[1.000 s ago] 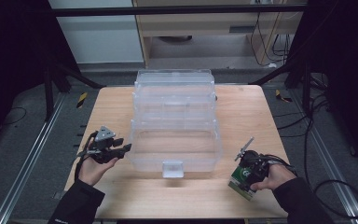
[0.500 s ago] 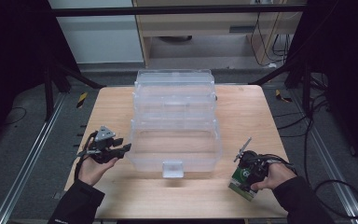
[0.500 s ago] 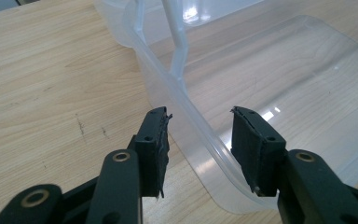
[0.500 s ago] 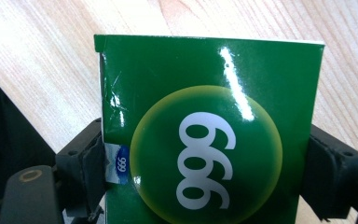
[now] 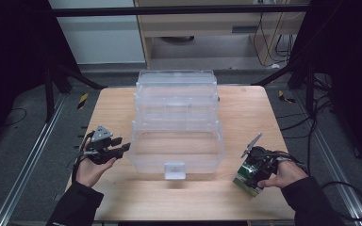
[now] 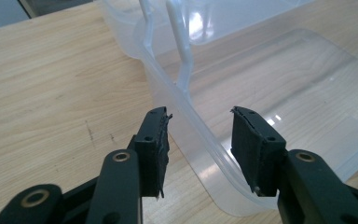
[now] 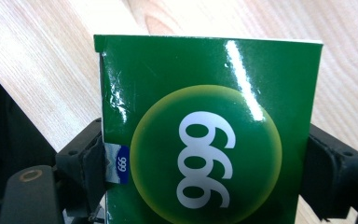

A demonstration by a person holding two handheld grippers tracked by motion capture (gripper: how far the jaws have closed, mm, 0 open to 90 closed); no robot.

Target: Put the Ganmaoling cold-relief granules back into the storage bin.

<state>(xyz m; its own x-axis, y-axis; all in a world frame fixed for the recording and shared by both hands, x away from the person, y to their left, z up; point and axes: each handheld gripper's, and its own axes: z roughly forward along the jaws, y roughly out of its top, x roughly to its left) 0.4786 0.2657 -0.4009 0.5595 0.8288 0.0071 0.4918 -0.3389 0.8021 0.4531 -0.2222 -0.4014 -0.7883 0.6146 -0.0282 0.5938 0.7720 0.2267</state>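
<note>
A clear plastic tiered storage box point(image 5: 176, 127) stands open at the middle of the wooden table point(image 5: 245, 108). My left gripper point(image 5: 124, 149) is at the left wall of its lowest tray, held level. In the left gripper view its jaws point(image 6: 200, 128) are open and straddle the tray's clear rim point(image 6: 168, 79) without pressing on it. At the table's front right, my right gripper point(image 5: 250, 175) is shut on a green carton point(image 5: 245, 182). The right gripper view shows the carton point(image 7: 205, 84) with white figures in a yellow-green circle, clamped on both sides between the gripper's point(image 7: 207, 158) black pads point(image 7: 95, 163).
A small white latch point(image 5: 174, 170) sticks out at the front of the lowest tray. Bare wood lies in front of the box and to either side. Metal rails point(image 5: 33, 155) run along the floor beside the table, and cables point(image 5: 311, 122) lie at the right.
</note>
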